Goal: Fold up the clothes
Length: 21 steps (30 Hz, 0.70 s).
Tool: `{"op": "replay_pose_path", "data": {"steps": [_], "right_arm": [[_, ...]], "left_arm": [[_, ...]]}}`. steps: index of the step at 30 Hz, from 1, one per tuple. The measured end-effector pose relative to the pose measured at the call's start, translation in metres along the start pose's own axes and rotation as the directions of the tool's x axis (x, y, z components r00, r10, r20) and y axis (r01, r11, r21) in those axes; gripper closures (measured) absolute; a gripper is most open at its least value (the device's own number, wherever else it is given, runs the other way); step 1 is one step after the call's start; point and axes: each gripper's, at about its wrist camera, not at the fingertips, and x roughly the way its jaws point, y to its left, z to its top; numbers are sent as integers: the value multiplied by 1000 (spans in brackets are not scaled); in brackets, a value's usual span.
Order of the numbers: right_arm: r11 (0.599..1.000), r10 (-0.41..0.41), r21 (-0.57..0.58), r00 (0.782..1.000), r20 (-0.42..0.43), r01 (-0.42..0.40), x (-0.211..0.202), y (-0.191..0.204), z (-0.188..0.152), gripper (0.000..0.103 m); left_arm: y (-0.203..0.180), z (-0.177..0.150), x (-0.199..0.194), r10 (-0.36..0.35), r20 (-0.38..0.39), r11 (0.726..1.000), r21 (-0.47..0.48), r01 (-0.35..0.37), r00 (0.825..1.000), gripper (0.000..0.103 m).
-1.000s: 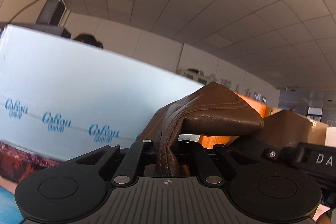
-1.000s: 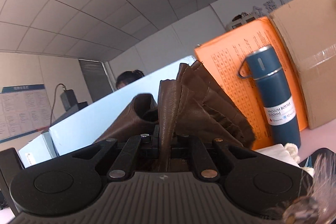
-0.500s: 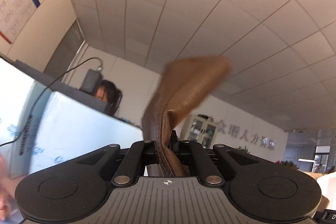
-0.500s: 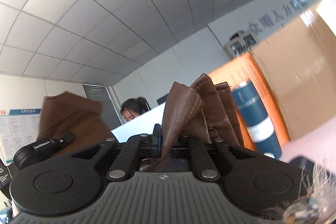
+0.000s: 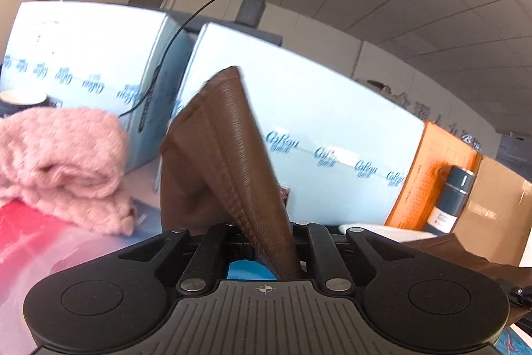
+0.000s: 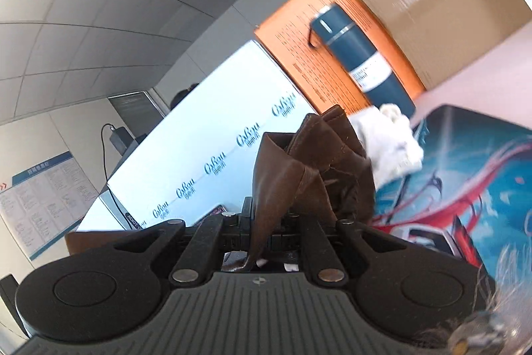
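Left wrist view: left gripper (image 5: 266, 250) is clamped on a stitched edge of the brown garment (image 5: 229, 148). The fabric stands up from between the jaws as a stiff, leather-like peak, leaning slightly left, and blocks the centre of the view. More brown fabric (image 5: 465, 252) lies low at right, just past the gripper body. A pink knit (image 5: 63, 162) sits folded at left on a red-and-blue mat (image 5: 30, 242). Two pale blue boxes (image 5: 332, 135) with printed logos stand behind; a black cable (image 5: 186, 22) runs down over the gap between them. At far right are an orange box (image 5: 432, 175), a dark blue flask (image 5: 454, 198) in front of it, and a cardboard carton (image 5: 498, 205). This frame is motion-blurred.

Right wrist view: right gripper (image 6: 262, 238) is closed on another part of the brown garment (image 6: 299, 175). The fabric bunches upward in several folds above the jaws, with raw seam edges showing. A strip of the same brown (image 6: 96, 240) trails off low at left. The view is tilted. A white cloth (image 6: 385, 142) lies just behind the bunch, on the edge of a printed mat (image 6: 465, 182). The flask (image 6: 359, 62) leans against the orange box (image 6: 299, 45); the carton (image 6: 425, 9) is beside them. A pale blue box (image 6: 206, 142) runs diagonally across the middle. A wall chart (image 6: 43, 192) hangs at far left.

The garment is held by both grippers, each at a different part.
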Motion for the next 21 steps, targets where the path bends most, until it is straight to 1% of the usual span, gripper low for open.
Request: {"op": "replay_pose_path", "data": {"steps": [2,4,5,7,8,10,11,12,13,15,16,17,19,20,21], "right_arm": [[1000,-19,20,999,-31,19,-4,-4,-7,97],[999,-44,28,997,-61,46,-5,-7,-12,96],[998,-64,22,995,-72,65,-3,-8,-13,96],[994,-102,17,991,-89,104,-3,-9,-15,96],[992,-124,15,988,-95,126,-4,-9,-16,93],[986,-166,14,981,-99,168,-5,-11,-17,87],[982,-185,13,978,-98,187,-5,-12,-17,79],[977,-210,7,974,-89,211,-6,-12,-16,67],[971,-239,-4,968,-75,239,-6,-11,-16,62],[955,-296,-27,954,-40,295,-8,-10,-15,47],[945,-325,-39,945,-15,325,-8,-9,-14,42],[936,-347,-55,938,13,347,-8,-8,-13,35],[919,-378,-90,923,73,383,-11,-3,-12,31],[917,-376,-101,921,98,385,-12,-1,-12,28],[921,-362,-108,924,121,374,-14,2,-11,24]], "left_arm": [[13,-6,-5,29,-44,1000,-6,-29,999,86],[20,-6,-6,71,-69,997,25,-69,995,75],[24,-5,-7,93,-69,995,37,-91,993,70],[32,-3,-8,138,-68,989,60,-134,988,46],[35,-2,-9,161,-68,985,71,-156,985,43],[43,0,-10,205,-66,976,94,-199,977,30],[47,1,-11,227,-64,970,106,-220,972,27],[51,3,-13,237,-57,967,114,-230,970,21],[53,6,-15,234,-45,967,118,-228,971,18],[56,13,-19,223,-15,967,129,-219,975,15],[54,17,-20,210,6,968,138,-209,978,11],[53,22,-21,197,28,969,147,-199,980,9],[48,31,-22,167,65,970,169,-175,984,4],[42,35,-19,145,75,970,185,-157,987,3],[37,39,-17,124,85,969,202,-139,989,2]]}}
